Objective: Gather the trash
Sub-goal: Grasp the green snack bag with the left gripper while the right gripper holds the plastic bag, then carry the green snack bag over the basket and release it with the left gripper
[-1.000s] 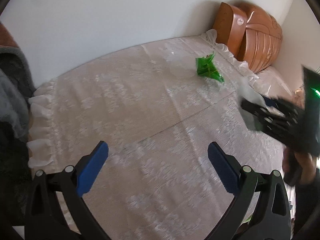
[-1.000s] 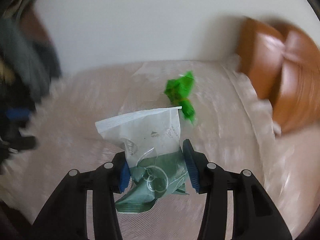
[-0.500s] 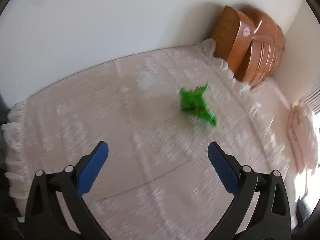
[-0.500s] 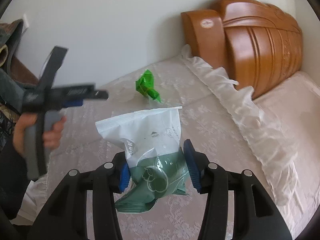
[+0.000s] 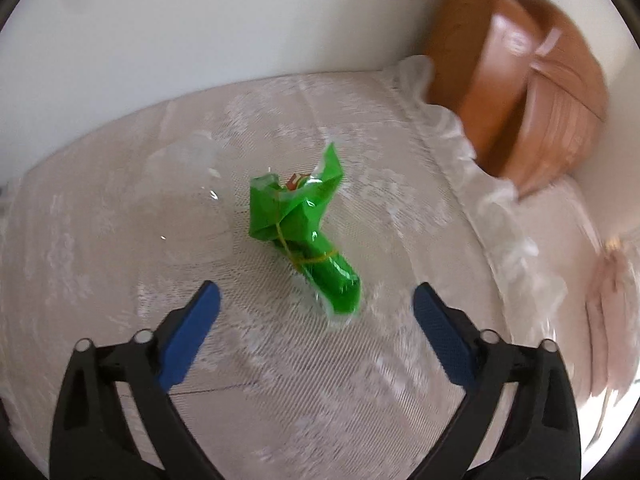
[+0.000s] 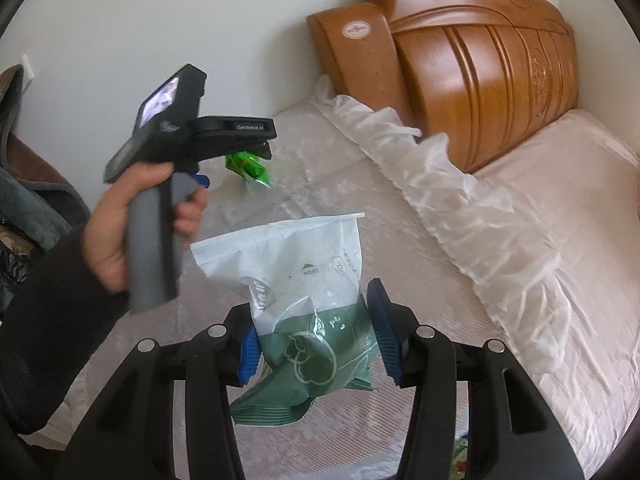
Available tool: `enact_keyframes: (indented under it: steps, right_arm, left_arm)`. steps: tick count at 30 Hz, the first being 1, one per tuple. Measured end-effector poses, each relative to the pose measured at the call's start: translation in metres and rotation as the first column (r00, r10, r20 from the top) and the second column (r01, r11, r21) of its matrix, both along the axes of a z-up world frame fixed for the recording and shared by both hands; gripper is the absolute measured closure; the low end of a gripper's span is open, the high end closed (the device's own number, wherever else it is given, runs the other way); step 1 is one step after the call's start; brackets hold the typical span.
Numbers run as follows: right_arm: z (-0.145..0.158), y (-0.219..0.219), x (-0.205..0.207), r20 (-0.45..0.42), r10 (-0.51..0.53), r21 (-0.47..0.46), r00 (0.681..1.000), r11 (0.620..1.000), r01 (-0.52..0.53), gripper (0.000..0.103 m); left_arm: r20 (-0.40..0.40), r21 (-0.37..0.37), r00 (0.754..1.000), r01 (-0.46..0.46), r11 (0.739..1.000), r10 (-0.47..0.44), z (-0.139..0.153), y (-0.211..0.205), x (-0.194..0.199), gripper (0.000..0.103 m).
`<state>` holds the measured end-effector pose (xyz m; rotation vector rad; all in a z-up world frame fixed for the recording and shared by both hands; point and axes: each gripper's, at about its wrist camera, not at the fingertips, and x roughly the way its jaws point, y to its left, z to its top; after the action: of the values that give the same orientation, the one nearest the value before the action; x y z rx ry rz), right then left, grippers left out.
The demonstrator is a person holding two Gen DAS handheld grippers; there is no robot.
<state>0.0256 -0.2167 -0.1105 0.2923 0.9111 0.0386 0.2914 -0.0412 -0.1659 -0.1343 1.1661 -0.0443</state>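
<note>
A crumpled green wrapper (image 5: 304, 232) tied with a rubber band lies on the lace bedspread (image 5: 280, 380). My left gripper (image 5: 316, 308) is open, its blue pads on either side just short of the wrapper's near end. A clear crumpled plastic piece (image 5: 188, 184) lies left of the wrapper. My right gripper (image 6: 316, 332) is shut on a white and green snack bag (image 6: 304, 304) held above the bed. In the right wrist view the left gripper (image 6: 244, 140) hangs over the green wrapper (image 6: 248, 168).
A wooden headboard (image 6: 472, 68) stands at the right against the white wall. A frilled bedspread edge (image 6: 440, 184) and pink pillow area (image 6: 580, 208) lie beside it. Dark clothing (image 6: 24, 184) is piled at the far left.
My left gripper has moved forward over the bed toward the green wrapper, which is now close between its pads. The right gripper keeps hold of the snack bag.
</note>
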Motion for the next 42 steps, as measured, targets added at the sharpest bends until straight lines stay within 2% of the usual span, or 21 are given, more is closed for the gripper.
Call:
enact_keyframes:
  steps: [3,7,8,10,11,13,20,26,32,42]
  right_arm:
    - [-0.004,-0.009,-0.005,-0.017,-0.002,0.003,1.000,1.000,0.002,0.054]
    - [-0.007,-0.020,-0.009,-0.036,-0.002,0.004,0.999,1.000,0.003,0.054]
    - [-0.008,-0.022,-0.010,-0.040,-0.002,0.003,0.999,1.000,0.002,0.054]
    - [-0.008,-0.026,-0.011,-0.044,-0.003,0.000,0.999,1.000,0.003,0.054]
    - [-0.007,-0.027,-0.012,-0.044,-0.003,0.000,0.999,1.000,0.003,0.054]
    - [-0.007,-0.029,-0.011,-0.043,-0.002,-0.001,0.999,1.000,0.002,0.054]
    - [-0.003,-0.026,-0.010,-0.031,0.007,-0.002,0.999,1.000,-0.007,0.054]
    - [0.002,-0.016,-0.010,-0.008,0.024,0.000,1.000,1.000,-0.024,0.054]
    - [0.012,0.003,-0.013,0.015,0.050,-0.008,0.999,0.999,-0.050,0.054]
    - [0.020,0.038,-0.037,0.035,0.121,0.005,0.992,0.993,-0.122,0.054]
  left_arm:
    - [-0.014,0.008,0.998,-0.066,0.998,0.066,-0.009,-0.003,0.011,0.019]
    - [-0.007,0.057,0.994,-0.110,0.992,0.111,-0.017,-0.008,0.025,0.023]
    - [-0.005,0.059,0.993,-0.121,0.991,0.122,-0.018,-0.008,0.028,0.033]
    - [-0.030,0.052,0.991,-0.128,0.990,0.130,-0.025,-0.008,0.035,0.043]
    - [-0.039,0.054,0.991,-0.128,0.990,0.130,-0.027,-0.008,0.037,0.052]
    - [-0.034,0.096,0.991,-0.124,0.988,0.128,-0.029,-0.008,0.038,0.061]
    - [-0.009,0.076,0.998,-0.066,0.995,0.067,-0.020,-0.002,0.018,0.070]
    - [0.041,0.087,0.999,0.019,0.996,-0.022,0.005,0.001,-0.023,0.071]
    - [0.070,0.084,0.992,0.097,0.992,-0.103,0.033,0.014,-0.084,0.071]
    - [0.034,0.076,0.982,0.180,0.981,-0.183,0.056,0.058,-0.207,0.071]
